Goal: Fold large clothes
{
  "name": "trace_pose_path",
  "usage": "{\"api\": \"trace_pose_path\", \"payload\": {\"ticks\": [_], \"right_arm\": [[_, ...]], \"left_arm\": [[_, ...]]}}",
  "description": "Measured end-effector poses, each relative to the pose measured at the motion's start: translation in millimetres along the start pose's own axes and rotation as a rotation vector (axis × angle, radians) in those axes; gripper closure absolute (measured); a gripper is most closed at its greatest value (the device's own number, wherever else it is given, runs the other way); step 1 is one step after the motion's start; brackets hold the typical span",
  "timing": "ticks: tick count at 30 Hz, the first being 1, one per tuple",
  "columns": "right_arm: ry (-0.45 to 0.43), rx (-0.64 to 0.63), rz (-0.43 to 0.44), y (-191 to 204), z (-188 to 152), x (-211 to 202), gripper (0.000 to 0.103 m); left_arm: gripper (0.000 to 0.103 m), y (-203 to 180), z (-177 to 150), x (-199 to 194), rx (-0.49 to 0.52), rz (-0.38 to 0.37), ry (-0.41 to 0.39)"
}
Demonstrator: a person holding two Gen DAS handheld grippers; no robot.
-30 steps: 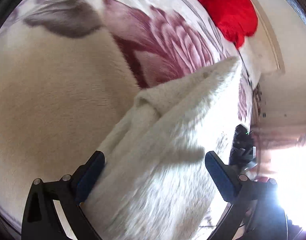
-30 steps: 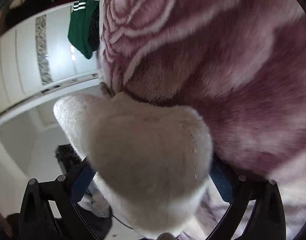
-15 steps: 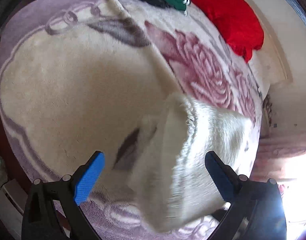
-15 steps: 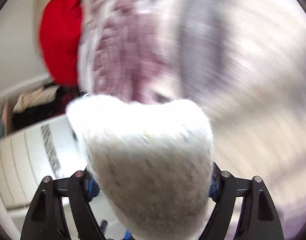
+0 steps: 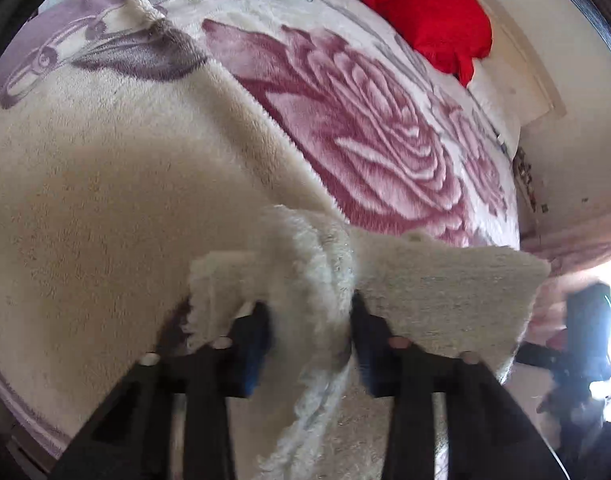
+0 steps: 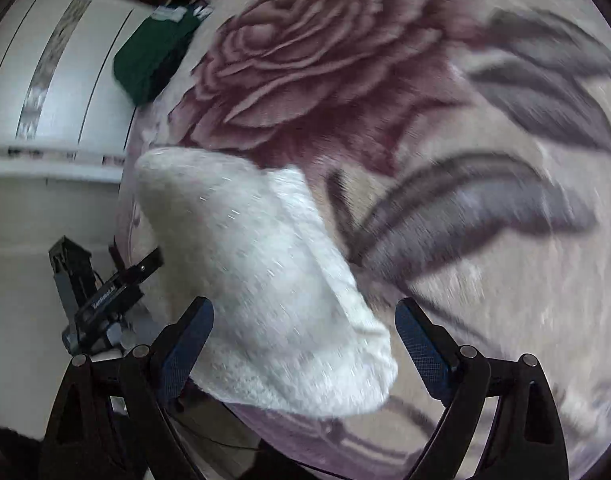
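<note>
My left gripper [image 5: 309, 340] has just been closing and now pinches a bunched ridge of the white fleece garment [image 5: 445, 300] between its blue pads; the fabric hides the fingertips. The garment lies on the rose-patterned blanket [image 5: 365, 128], its far part cut off below the frame. My right gripper [image 6: 305, 344] has its jaws apart, just opening wider, with a fleece corner [image 6: 265, 280] between them; I cannot tell whether the left pad touches it. That view is blurred.

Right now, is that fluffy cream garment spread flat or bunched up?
Bunched: the fluffy cream garment is gathered into a thick roll, pinched in the left claw.
</note>
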State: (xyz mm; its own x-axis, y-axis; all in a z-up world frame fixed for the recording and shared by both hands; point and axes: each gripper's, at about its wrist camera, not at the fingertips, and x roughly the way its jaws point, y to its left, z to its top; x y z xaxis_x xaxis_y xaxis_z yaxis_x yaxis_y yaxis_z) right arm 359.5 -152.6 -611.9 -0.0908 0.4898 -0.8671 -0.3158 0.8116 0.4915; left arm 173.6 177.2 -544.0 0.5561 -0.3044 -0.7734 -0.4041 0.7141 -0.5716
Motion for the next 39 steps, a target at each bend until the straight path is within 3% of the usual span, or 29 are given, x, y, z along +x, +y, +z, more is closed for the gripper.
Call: {"api": "trace_pose_path", "payload": {"ticks": [2,3,4,5,7,8,13,15,18,20,21,22,23,25,27,29,30,32,35,39], "right_arm": [[0.113,-0.091,0.079,19.0,30.9,33.1,0.016],[0.109,-0.101,0.100,28.0,43.6,41.6,0.038],[0.107,-0.123,0.078,36.4,51.3,48.5,0.049],[0.084,-0.150,0.079,48.1,58.5,46.2,0.052],[0.036,-0.131,0.135,60.5,66.3,38.1,0.055],[0.011,-0.136,0.123,66.4,72.5,37.7,0.055],[0.042,-0.024,-0.096,42.7,101.3,96.6,0.051],[0.091,0.020,-0.095,38.9,110.6,111.3,0.042],[0.138,0.036,-0.094,55.4,122.1,86.0,0.037],[0.054,-0.049,-0.170,78.3,118.3,44.9,0.038],[-0.015,-0.128,-0.205,95.4,112.0,19.1,0.042],[-0.075,-0.208,-0.221,111.3,103.6,-1.0,0.060],[-0.084,-0.281,-0.232,123.5,97.0,-9.7,0.069],[0.018,-0.389,-0.248,144.3,88.3,-4.3,0.075],[0.193,-0.439,-0.251,149.0,83.3,29.0,0.075],[0.361,-0.454,-0.307,136.6,74.5,67.2,0.075],[0.414,-0.464,-0.370,128.1,75.1,93.7,0.075],[0.497,-0.436,-0.417,112.8,79.4,133.9,0.075],[0.557,-0.446,-0.465,120.0,84.7,156.5,0.075],[0.554,-0.434,-0.550,124.6,82.5,174.2,0.075]], "left_arm": [[0.084,8.7,2.3,-6.0,-0.037,-0.015,-0.015],[0.087,12.1,2.5,-9.7,-0.050,-0.020,-0.027],[0.088,19.9,4.4,-17.6,-0.089,-0.045,-0.049],[0.088,26.4,7.2,-22.9,-0.125,-0.073,-0.069],[0.088,37.6,12.5,-25.5,-0.182,-0.120,-0.084],[0.088,43.2,17.2,-18.3,-0.211,-0.131,-0.076],[0.086,58.9,29.4,54.2,-0.227,-0.096,0.043],[0.086,66.0,37.1,56.1,-0.256,-0.109,0.044],[0.086,64.2,40.6,48.8,-0.232,-0.106,0.048],[0.086,62.7,33.6,45.7,-0.226,-0.112,0.051],[0.086,64.0,30.4,44.4,-0.238,-0.123,0.048],[0.086,65.7,28.0,43.2,-0.244,-0.128,0.046],[0.086,66.8,25.4,40.9,-0.255,-0.132,0.039],[0.086,70.4,23.7,41.4,-0.275,-0.147,0.035],[0.086,73.1,23.0,40.5,-0.287,-0.154,0.033],[0.086,74.3,20.4,39.9,-0.288,-0.164,0.036],[0.086,74.9,18.6,41.2,-0.283,-0.166,0.040],[0.086,76.2,17.1,43.1,-0.288,-0.157,0.036],[0.086,84.5,16.1,48.1,-0.325,-0.179,0.031],[0.084,87.6,16.9,44.3,-0.363,-0.192,0.041]]}}
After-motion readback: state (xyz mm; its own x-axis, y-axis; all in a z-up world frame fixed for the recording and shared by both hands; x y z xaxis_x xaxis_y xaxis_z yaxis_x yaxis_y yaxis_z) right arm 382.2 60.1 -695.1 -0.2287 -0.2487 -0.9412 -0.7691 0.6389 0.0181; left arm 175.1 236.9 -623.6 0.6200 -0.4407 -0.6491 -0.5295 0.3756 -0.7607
